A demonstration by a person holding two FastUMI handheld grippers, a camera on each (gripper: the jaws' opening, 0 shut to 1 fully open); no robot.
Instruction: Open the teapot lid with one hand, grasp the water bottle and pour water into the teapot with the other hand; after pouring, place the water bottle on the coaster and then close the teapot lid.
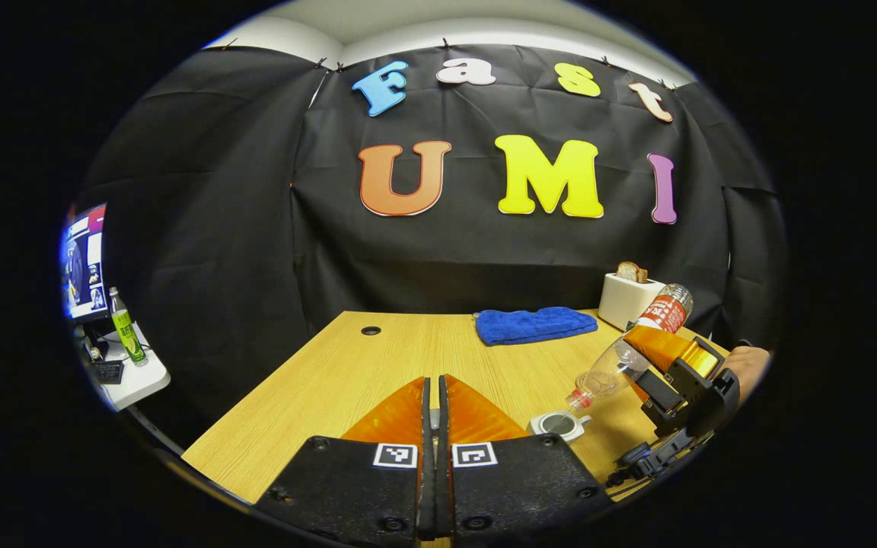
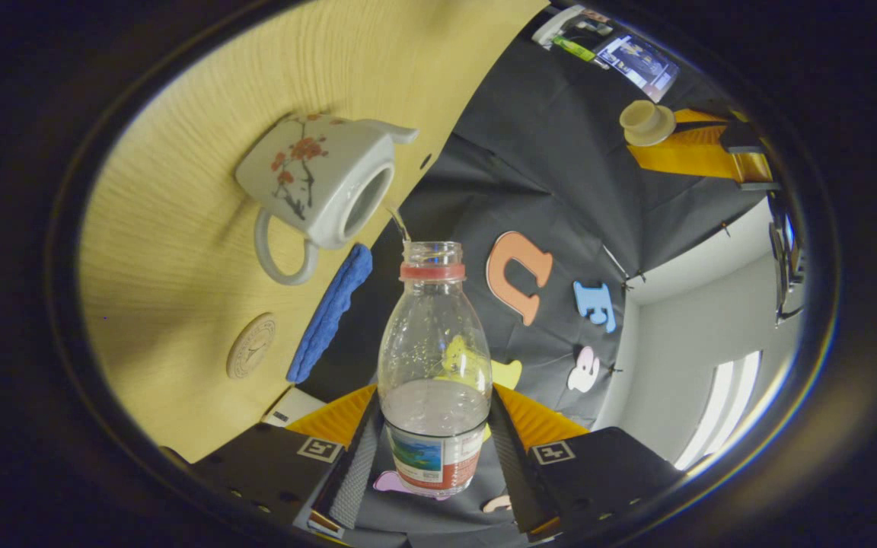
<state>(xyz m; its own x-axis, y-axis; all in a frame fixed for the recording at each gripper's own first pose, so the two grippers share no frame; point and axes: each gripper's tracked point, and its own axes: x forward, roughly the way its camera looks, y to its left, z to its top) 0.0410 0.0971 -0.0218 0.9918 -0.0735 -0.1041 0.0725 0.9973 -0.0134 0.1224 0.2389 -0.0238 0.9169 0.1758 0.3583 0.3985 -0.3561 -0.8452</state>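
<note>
My right gripper [image 2: 432, 411] is shut on the clear water bottle [image 2: 432, 358], which is uncapped, tilted mouth-down and partly full. A thin stream of water [image 2: 399, 222] runs from its mouth into the open white teapot [image 2: 317, 183] with red blossoms. In the left gripper view the tilted bottle [image 1: 629, 354] hangs over the teapot's opening [image 1: 558, 424], held by the right gripper [image 1: 663, 348] and a hand. My left gripper [image 1: 432, 396] has its fingers together; the right gripper view shows the left gripper [image 2: 663, 133] holding the teapot lid [image 2: 645, 122] up in the air. A round coaster [image 2: 250, 346] lies beside the teapot.
A blue towel [image 1: 534, 323] lies at the back of the wooden table [image 1: 347, 373], with a white toaster [image 1: 625, 297] holding bread to its right. Left of the table stands a side shelf with a green bottle [image 1: 128, 335] and a monitor [image 1: 84, 259].
</note>
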